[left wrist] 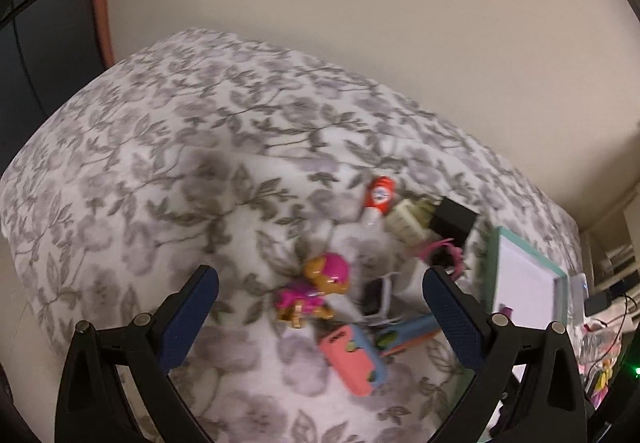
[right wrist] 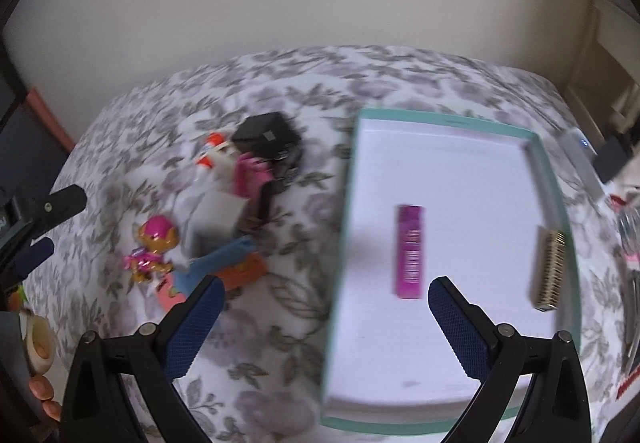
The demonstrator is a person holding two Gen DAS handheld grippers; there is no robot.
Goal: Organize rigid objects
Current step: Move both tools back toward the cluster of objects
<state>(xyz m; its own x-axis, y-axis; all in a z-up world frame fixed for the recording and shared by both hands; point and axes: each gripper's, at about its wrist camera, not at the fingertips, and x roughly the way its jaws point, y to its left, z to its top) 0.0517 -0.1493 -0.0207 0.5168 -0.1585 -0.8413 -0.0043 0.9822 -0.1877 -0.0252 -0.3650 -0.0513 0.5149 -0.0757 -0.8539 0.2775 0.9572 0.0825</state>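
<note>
A heap of small things lies on the flowered cloth: a pink-and-brown toy pup (left wrist: pixel 316 291) (right wrist: pixel 152 247), a coral-and-blue toy (left wrist: pixel 354 357), a red-and-white tube (left wrist: pixel 378 197), a beige block (left wrist: pixel 406 223) and a black box (left wrist: pixel 454 221) (right wrist: pixel 266 135). A white tray with a teal rim (right wrist: pixel 352 183) (left wrist: pixel 494 255) holds a purple tube (right wrist: pixel 410 251) and a ribbed gold piece (right wrist: pixel 550 271). My left gripper (left wrist: pixel 320 273) hangs open above the pup, holding nothing. My right gripper (right wrist: pixel 326 283) is open and empty over the tray's left rim.
The left gripper (right wrist: pixel 52 227) shows at the left edge of the right wrist view. A roll of tape (right wrist: pixel 38 339) and a person's fingers (right wrist: pixel 40 389) are at the lower left. Cluttered items and a grey device (right wrist: pixel 580 159) lie right of the tray. A pale wall stands behind.
</note>
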